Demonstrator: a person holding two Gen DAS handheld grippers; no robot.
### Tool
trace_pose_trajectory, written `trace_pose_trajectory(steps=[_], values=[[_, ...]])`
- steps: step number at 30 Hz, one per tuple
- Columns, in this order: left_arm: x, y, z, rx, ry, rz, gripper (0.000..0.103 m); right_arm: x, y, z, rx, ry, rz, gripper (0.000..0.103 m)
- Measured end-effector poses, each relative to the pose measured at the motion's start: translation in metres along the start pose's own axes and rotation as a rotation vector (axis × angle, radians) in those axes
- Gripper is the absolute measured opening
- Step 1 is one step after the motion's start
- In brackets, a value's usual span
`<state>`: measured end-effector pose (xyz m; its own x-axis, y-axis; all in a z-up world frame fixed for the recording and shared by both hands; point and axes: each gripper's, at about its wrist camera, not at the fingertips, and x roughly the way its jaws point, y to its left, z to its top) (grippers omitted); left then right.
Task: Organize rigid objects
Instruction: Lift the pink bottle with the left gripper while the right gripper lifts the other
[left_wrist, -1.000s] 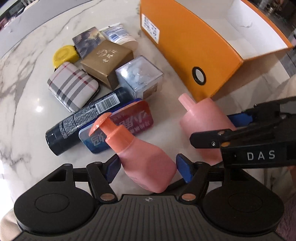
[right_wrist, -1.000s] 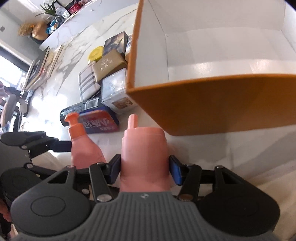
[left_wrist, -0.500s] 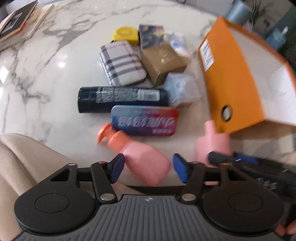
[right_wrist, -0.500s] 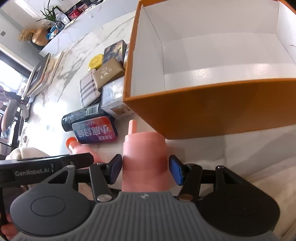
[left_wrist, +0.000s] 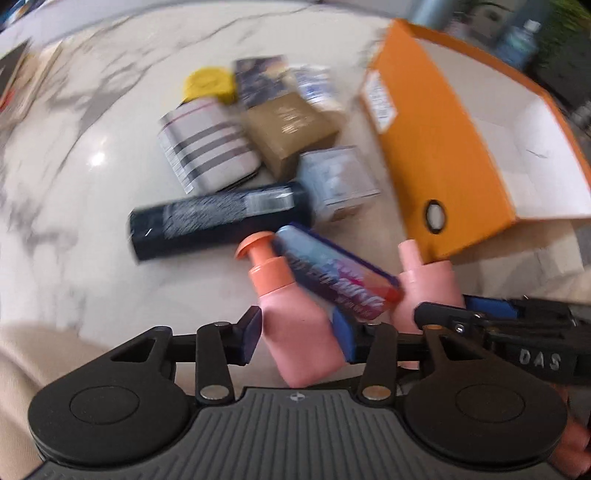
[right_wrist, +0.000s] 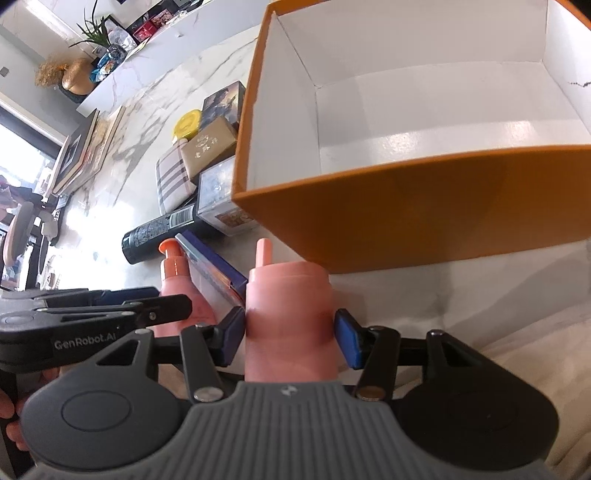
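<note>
My left gripper (left_wrist: 297, 332) is shut on a pink bottle with an orange pump cap (left_wrist: 291, 306), its blue pads on both sides of the body. A blue tin (left_wrist: 332, 273) leans tilted against that bottle. My right gripper (right_wrist: 290, 332) holds a pale pink nozzle bottle (right_wrist: 288, 295) upright, its jaws closing a little on it. Both bottles stand side by side just in front of the open orange box (right_wrist: 406, 206), whose white inside holds nothing. The left view is blurred.
On the marble table behind the bottles lie a black spray can (left_wrist: 218, 221), a plaid case (left_wrist: 207, 151), a gold box (left_wrist: 291, 129), a clear cube box (left_wrist: 336, 181), a yellow disc (left_wrist: 207, 85) and a dark card box (left_wrist: 260, 77). Pale cloth lies at the near edge.
The left jaws have closed onto the pump bottle and the left wrist has rolled. The blue tin has tipped from flat up onto its edge. The right gripper keeps its bottle.
</note>
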<state>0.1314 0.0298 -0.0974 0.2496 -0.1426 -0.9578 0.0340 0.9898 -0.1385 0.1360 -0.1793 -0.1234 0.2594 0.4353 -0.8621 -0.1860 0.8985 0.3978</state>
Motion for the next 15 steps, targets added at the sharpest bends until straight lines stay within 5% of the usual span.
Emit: trace_pose_trajectory(steps=[2,7,15], values=[[0.001,-0.002,0.001,-0.020,0.011,0.023,0.064,0.001,0.002,0.000,-0.008,-0.001,-0.002,0.055],[0.008,-0.003,0.000,-0.087,0.057,0.022,0.053,0.005,0.006,0.003,-0.023,-0.003,0.000,0.055],[-0.002,0.001,-0.014,-0.132,-0.022,0.011,0.051,0.004,0.006,0.001,-0.028,-0.018,0.001,0.054]])
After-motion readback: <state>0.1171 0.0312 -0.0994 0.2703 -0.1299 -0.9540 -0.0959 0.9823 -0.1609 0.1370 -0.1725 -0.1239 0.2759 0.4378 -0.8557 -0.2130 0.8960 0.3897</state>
